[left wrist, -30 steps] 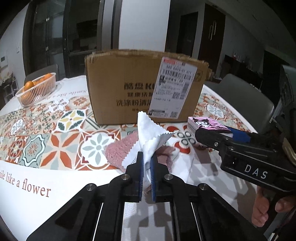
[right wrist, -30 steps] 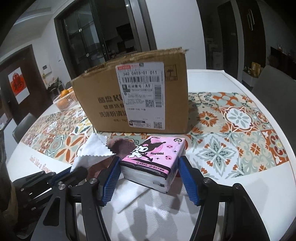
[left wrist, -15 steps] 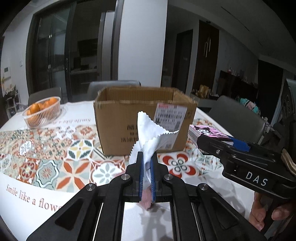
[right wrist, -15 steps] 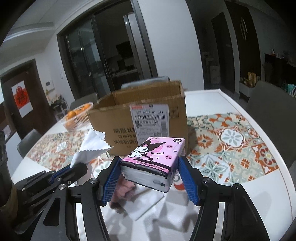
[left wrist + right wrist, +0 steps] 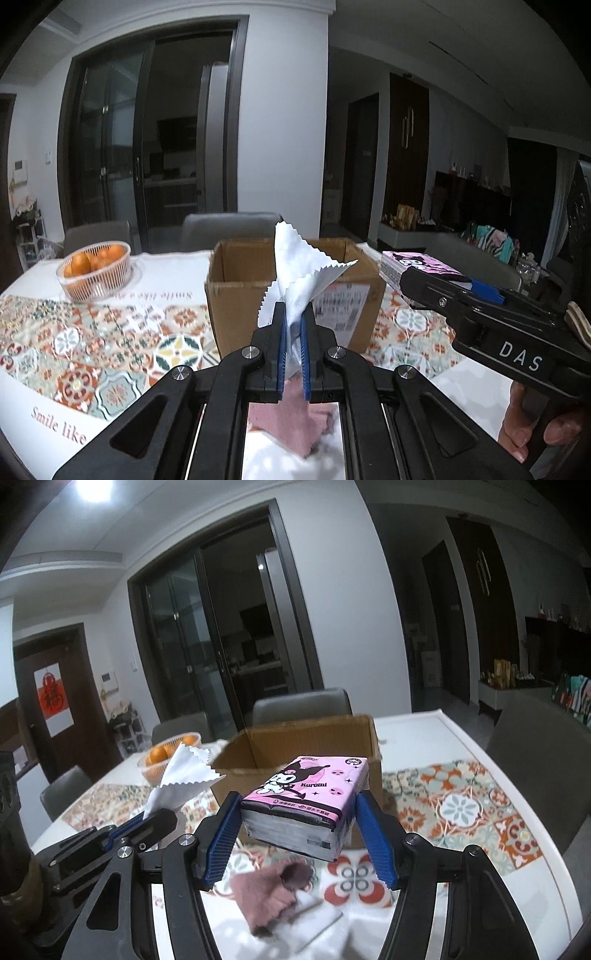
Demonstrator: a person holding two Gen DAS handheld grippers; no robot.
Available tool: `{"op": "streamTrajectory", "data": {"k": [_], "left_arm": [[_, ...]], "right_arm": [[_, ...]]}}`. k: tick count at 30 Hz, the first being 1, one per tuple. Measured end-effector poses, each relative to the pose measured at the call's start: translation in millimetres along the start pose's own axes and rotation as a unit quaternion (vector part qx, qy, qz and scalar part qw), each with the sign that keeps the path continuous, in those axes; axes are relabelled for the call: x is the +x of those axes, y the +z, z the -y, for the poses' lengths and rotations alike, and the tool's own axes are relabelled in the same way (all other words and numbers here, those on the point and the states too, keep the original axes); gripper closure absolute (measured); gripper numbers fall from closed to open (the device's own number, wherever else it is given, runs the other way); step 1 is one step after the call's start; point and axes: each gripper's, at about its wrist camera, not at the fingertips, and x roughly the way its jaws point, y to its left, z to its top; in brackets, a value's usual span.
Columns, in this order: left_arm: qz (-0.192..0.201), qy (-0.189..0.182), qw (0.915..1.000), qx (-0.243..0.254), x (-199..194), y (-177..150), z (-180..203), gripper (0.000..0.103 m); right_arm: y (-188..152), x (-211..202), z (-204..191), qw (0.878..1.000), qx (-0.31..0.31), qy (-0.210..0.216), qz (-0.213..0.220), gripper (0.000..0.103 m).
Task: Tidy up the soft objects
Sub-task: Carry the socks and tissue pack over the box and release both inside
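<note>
White cloth [image 5: 295, 280] pinched in left tool [image 5: 293, 332], pink tissue pack [image 5: 306, 805] clamped in right tool [image 5: 301, 834]

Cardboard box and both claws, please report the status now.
Left claw shut on white cloth. Right claw shut on tissue pack. Cardboard box open ahead, path clear. Pink cloth on table.

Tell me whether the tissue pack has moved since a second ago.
Yes. The tissue pack, held in the right gripper, has gone up: it now overlaps the box rim instead of sitting below its label.
</note>
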Motion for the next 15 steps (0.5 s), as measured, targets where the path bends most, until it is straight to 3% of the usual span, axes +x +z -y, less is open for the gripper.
{"op": "streamTrajectory", "data": {"k": [6,15], "left_arm": [[0.032,0.004,0.9994,0.01,1,20,-3,0.095],[0.05,-0.003,0.9986,0.016,17,43,-8,0.094]], "right_arm": [[18,1,-1,1.0,0.004,0.003,0.027,0.04],[41,14,2,0.998,-0.002,0.0,0.058,0.04]]}}
